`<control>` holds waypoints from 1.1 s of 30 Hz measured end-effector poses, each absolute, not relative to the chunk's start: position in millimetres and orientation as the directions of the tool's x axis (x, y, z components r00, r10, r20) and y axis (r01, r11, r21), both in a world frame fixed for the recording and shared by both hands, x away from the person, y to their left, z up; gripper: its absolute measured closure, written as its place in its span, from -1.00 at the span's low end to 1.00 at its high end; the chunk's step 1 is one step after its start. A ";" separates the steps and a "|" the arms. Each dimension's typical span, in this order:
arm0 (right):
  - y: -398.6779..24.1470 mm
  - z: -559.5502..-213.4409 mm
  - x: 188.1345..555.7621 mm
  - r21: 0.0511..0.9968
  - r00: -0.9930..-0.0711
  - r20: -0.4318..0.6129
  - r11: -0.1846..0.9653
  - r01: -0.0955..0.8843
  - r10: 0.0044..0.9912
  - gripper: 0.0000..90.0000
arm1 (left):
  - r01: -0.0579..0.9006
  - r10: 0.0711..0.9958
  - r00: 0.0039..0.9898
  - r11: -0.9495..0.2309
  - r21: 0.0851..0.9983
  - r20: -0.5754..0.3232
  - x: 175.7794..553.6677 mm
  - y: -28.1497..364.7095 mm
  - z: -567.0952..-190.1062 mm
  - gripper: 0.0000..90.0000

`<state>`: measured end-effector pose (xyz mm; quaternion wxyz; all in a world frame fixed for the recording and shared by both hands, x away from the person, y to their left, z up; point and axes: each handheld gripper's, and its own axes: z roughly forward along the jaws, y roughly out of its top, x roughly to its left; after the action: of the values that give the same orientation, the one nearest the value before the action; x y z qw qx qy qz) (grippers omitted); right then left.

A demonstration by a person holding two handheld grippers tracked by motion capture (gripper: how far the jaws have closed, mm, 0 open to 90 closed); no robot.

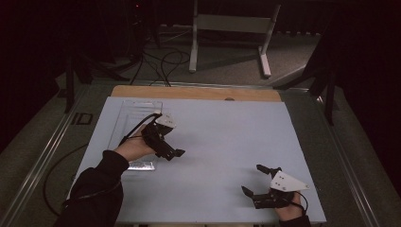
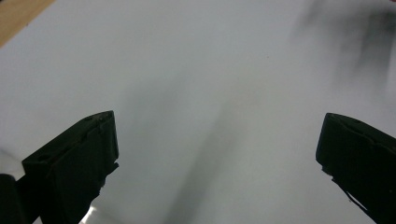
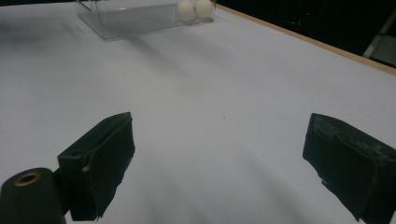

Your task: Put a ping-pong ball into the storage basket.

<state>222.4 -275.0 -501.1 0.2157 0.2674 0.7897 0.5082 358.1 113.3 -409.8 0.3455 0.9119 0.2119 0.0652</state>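
Observation:
A clear plastic tray (image 1: pixel 137 109) lies on the left part of the pale mat (image 1: pixel 222 137). In the right gripper view the clear tray (image 3: pixel 135 18) stands far off with two white balls (image 3: pixel 195 9) in one end. My left gripper (image 1: pixel 176 154) is held over the mat just right of the tray. Its jaws stand wide apart with nothing between them, as the left gripper view (image 2: pixel 217 140) shows. My right gripper (image 1: pixel 252 178) rests low near the front right of the mat, open and empty (image 3: pixel 219 140), and it points toward the tray.
A wooden strip (image 1: pixel 189 92) borders the mat's far edge. Beyond the table are a white frame stand (image 1: pixel 231 23) and cables (image 1: pixel 161 61) on the floor. Metal rails (image 1: pixel 42 156) run along the table's sides. The person's dark sleeve (image 1: pixel 94 194) covers the front left corner.

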 end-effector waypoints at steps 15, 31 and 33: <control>-275.7 -500.6 222.5 0.918 -0.762 -0.072 0.341 0.202 0.644 -0.81 | 0.292 0.366 0.930 -0.661 0.691 -0.043 328.4 83.4 -411.7 -1.00; -275.7 -499.6 222.4 0.918 -0.763 -0.082 0.346 0.193 0.642 -0.81 | 0.272 0.323 0.944 -0.665 0.695 -0.061 305.3 74.1 -430.4 -1.00; -275.7 -499.5 222.4 0.918 -0.762 -0.083 0.347 0.192 0.642 -0.81 | 0.265 0.322 0.945 -0.663 0.701 -0.053 301.1 73.7 -432.8 -1.00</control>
<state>222.4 -275.7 -499.5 0.2218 0.2640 0.7900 0.5070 301.1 73.7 -432.8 0.3778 0.9110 0.1610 0.0380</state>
